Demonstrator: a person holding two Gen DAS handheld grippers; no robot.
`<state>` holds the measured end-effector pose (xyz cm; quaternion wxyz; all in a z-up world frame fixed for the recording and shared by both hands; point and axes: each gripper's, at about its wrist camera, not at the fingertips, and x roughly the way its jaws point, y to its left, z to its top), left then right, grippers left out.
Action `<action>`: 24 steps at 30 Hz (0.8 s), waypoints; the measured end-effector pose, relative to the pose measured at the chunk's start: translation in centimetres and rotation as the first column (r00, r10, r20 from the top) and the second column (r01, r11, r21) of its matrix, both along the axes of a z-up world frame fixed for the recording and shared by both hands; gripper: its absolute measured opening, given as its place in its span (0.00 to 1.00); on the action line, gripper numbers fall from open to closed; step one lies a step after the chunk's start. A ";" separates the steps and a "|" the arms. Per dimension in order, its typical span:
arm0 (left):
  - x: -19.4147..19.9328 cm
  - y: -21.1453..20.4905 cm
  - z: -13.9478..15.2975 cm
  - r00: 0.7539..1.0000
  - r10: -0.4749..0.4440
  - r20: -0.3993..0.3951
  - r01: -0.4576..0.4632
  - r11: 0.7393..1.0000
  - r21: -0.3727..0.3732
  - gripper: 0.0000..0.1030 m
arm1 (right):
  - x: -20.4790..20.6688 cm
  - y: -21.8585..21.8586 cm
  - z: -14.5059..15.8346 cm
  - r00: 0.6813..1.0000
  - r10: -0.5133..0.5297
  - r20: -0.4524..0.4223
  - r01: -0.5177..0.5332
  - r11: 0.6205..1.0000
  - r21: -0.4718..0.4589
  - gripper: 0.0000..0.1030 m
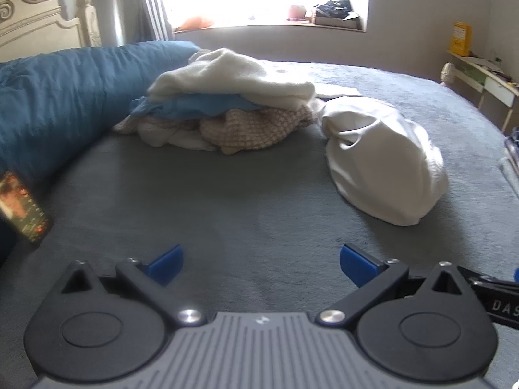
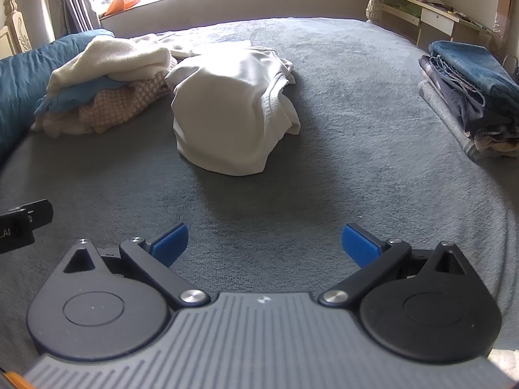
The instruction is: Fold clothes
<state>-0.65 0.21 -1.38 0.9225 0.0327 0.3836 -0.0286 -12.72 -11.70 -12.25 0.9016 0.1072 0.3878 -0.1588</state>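
A crumpled white garment [image 1: 382, 165] lies on the grey bed cover [image 1: 227, 201], also in the right wrist view [image 2: 230, 110]. Left of it is a heap of unfolded clothes [image 1: 227, 107]: a cream piece on top, a blue one under it, a beige checked one below; it also shows in the right wrist view [image 2: 107, 84]. My left gripper [image 1: 261, 264] is open and empty, low over the cover, short of both. My right gripper [image 2: 264, 243] is open and empty, in front of the white garment.
A stack of folded blue and dark clothes [image 2: 470, 94] sits at the bed's right edge. A blue duvet [image 1: 48, 103] lies along the left. A phone [image 1: 22, 210] stands at the left. A windowsill [image 1: 259, 26] and a desk [image 2: 431, 9] are behind.
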 end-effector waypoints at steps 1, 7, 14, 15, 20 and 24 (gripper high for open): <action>0.0 -0.1 -0.1 1.000 -0.003 0.007 0.003 1.000 -0.008 1.00 | -0.1 -0.1 -0.1 1.000 0.005 0.007 -0.005 1.000 -0.001 0.99; 0.4 -0.2 -0.4 0.998 -0.045 0.037 0.049 0.992 -0.113 1.00 | -0.1 -0.8 -0.7 0.999 0.030 0.042 -0.028 0.999 -0.046 0.99; 1.8 -0.1 -2.1 0.996 -0.072 0.056 0.082 0.974 -0.210 1.00 | 0.2 -2.8 -1.9 0.995 0.065 0.081 -0.060 0.996 -0.062 0.99; 2.0 -0.2 -2.5 0.995 -0.077 0.057 0.088 0.972 -0.217 1.00 | 0.2 -3.1 -2.1 0.994 0.066 0.093 -0.060 0.996 -0.064 0.99; 3.3 -0.6 -4.3 0.994 -0.094 0.057 0.105 0.964 -0.246 1.00 | 1.0 -4.3 -2.8 0.989 0.078 0.123 -0.070 0.995 -0.068 0.99; 4.5 -1.3 -5.3 0.990 -0.110 0.088 0.129 0.962 -0.242 1.00 | 2.1 -4.9 -3.1 0.988 0.094 0.125 -0.083 0.992 -0.097 0.99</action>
